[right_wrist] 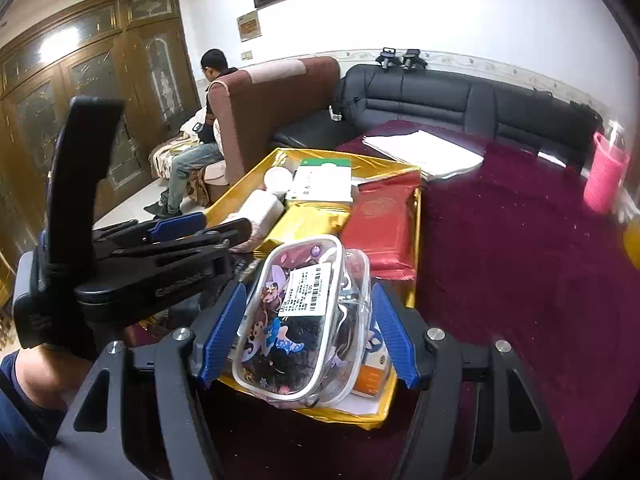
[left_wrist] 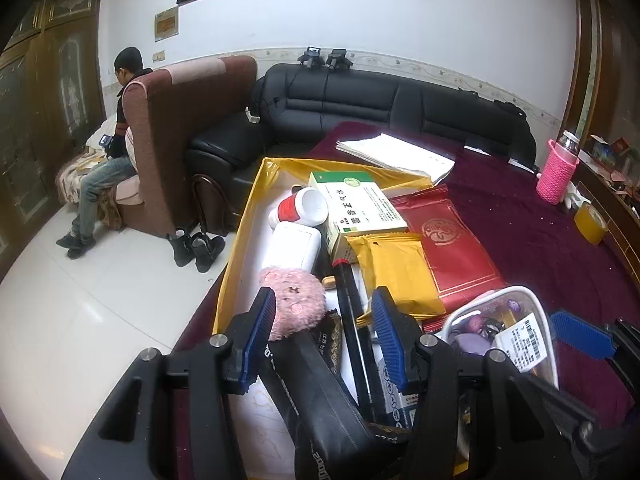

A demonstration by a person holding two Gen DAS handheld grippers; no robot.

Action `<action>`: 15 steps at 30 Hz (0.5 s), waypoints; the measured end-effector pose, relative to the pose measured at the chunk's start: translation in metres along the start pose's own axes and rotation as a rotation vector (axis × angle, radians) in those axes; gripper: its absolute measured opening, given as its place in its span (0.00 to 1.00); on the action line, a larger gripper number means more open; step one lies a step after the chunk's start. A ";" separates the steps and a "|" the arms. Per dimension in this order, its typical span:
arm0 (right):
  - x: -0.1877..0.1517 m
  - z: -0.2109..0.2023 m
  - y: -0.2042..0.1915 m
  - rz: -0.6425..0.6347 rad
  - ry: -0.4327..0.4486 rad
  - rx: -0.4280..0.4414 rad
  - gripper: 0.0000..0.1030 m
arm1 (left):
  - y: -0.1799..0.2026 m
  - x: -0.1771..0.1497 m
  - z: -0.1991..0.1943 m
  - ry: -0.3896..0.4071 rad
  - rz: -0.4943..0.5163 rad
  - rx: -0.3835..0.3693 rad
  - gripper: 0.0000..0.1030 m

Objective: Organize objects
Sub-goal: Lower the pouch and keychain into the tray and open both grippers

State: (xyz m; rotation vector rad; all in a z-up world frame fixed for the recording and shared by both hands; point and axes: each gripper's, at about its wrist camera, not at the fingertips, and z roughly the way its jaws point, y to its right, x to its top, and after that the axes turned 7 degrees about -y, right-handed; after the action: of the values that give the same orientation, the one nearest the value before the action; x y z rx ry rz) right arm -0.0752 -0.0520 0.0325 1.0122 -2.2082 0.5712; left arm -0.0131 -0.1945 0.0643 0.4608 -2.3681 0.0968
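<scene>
The clear pouch (right_wrist: 304, 320) lies at the near end of the yellow box (right_wrist: 412, 264), on top of other items, between the right gripper (right_wrist: 308, 332) fingers, which stand apart from its sides. The left gripper (left_wrist: 324, 328) is half open over a black pen (left_wrist: 352, 304) and pink puff (left_wrist: 292, 300), gripping nothing. I judge the pouch placed; lift both grippers straight up without snagging it.

My left gripper (left_wrist: 324, 332) and right gripper (right_wrist: 308, 332): black plastic frames, silver screws, ribbed blue pads (right_wrist: 222, 332). Dark blue sleeve (right_wrist: 16, 412) on my arm.
</scene>
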 end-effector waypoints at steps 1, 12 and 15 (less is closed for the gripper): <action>0.000 0.001 0.002 0.004 -0.001 -0.014 0.63 | 0.000 0.000 0.000 0.000 0.002 0.000 0.43; 0.005 0.032 0.008 0.009 0.001 -0.053 0.63 | -0.001 0.001 -0.002 0.013 -0.009 -0.005 0.43; 0.004 0.018 0.012 0.036 0.048 -0.038 0.63 | -0.001 -0.001 -0.006 0.027 -0.007 0.000 0.48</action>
State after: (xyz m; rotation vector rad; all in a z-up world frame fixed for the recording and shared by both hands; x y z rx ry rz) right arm -0.0937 -0.0579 0.0211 0.9318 -2.1912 0.5620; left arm -0.0079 -0.1936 0.0678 0.4648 -2.3397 0.0999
